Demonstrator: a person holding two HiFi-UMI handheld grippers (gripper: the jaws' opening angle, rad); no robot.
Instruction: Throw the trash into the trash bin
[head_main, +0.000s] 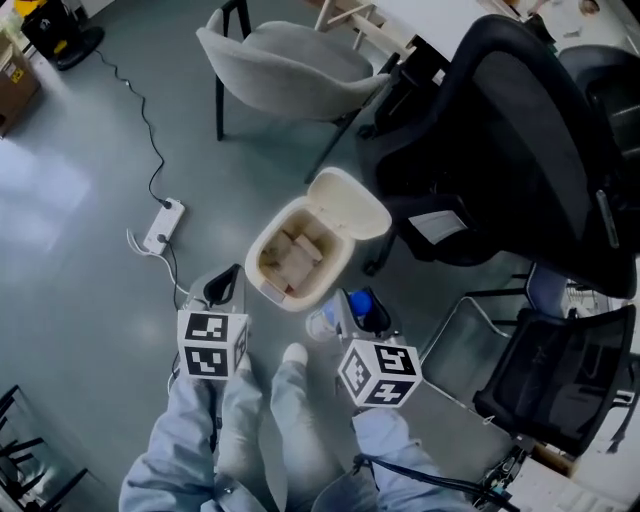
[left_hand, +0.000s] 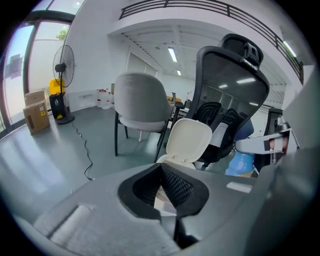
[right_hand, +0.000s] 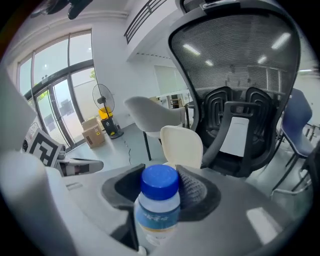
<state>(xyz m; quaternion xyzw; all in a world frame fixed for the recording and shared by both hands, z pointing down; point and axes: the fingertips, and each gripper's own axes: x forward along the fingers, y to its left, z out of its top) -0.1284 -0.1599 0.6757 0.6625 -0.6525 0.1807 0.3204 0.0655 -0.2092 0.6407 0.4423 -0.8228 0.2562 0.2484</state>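
Beside the black office chair (head_main: 520, 130) and the grey chair (head_main: 290, 65), the trash bin (head_main: 330, 283) is seen on the floor, lid tipped back. Nothing is held by the left gripper (left_hand: 167, 187), whose jaws stand apart. A small blue-capped bottle (right_hand: 159, 210) is clamped by the right gripper (head_main: 362, 312) near the bin; it is judged light, smooth, slip-prone and best gripped mid-body. Its blue label cannot be read

A glossy grey floor (head_main: 80, 300) reflects daylight. A grey chair (head_main: 285, 65) stands on black legs, with a black mesh office chair (head_main: 520, 130) just right of it. A power strip (head_main: 163, 226) lies left of the grey chair. Further left are a fan (left_hand: 63, 67), a cardboard box (left_hand: 34, 112) and tall windows (right_hand: 60, 90). The walls (left_hand: 95, 60) are white, with strip lights (left_hand: 172, 54) overhead.
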